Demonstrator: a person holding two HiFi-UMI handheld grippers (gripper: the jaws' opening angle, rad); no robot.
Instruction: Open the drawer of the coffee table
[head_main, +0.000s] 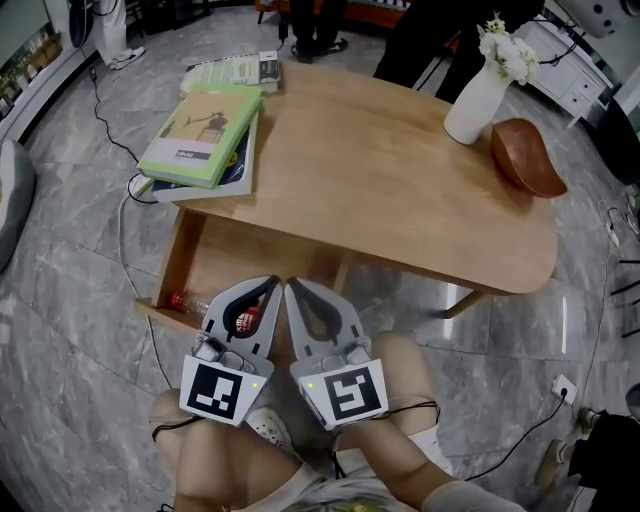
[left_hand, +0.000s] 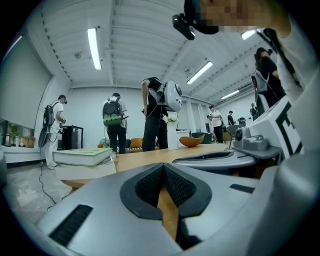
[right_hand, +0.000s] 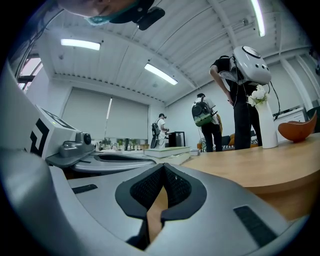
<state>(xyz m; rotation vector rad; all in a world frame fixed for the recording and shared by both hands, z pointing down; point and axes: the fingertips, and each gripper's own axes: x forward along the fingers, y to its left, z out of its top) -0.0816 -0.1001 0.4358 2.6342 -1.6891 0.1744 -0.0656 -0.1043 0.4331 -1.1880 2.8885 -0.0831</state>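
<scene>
Where the near long side of the desk (head_main: 390, 190) faces the person, the drawer (head_main: 250, 252) stands pulled well out from under the left half of the top. It is a shallow open box of the same pale, matte wood, with straight side walls and a flat bottom that is mostly bare. By its front left corner lies a small red item (head_main: 178, 299), perhaps a little bottle; it is too small to tell.

Over the drawer's front edge the left tool (head_main: 272, 286) (left_hand: 162, 167) and the right tool (head_main: 293, 288) (right_hand: 162, 167) sit side by side, their tips nearly touching, both pointing toward the desk. Each has its jaws closed, the ribbed black pads meeting at the tip with nothing gripped between them. Their shells are smooth grey plastic.

The desk top is a smooth slab with rounded corners and a faint grain. At its left end a green-covered book (head_main: 203, 125) lies flat on a larger book (head_main: 222, 178), overhanging the edge above the drawer. At the far right stand a white vase (head_main: 477, 100) of white flowers (head_main: 508, 52) and, just beside it, a glossy brown leaf-shaped bowl (head_main: 527, 157). The floor (head_main: 80, 290) is grey marbled tile, with a cable (head_main: 110, 130) trailing across it.
</scene>
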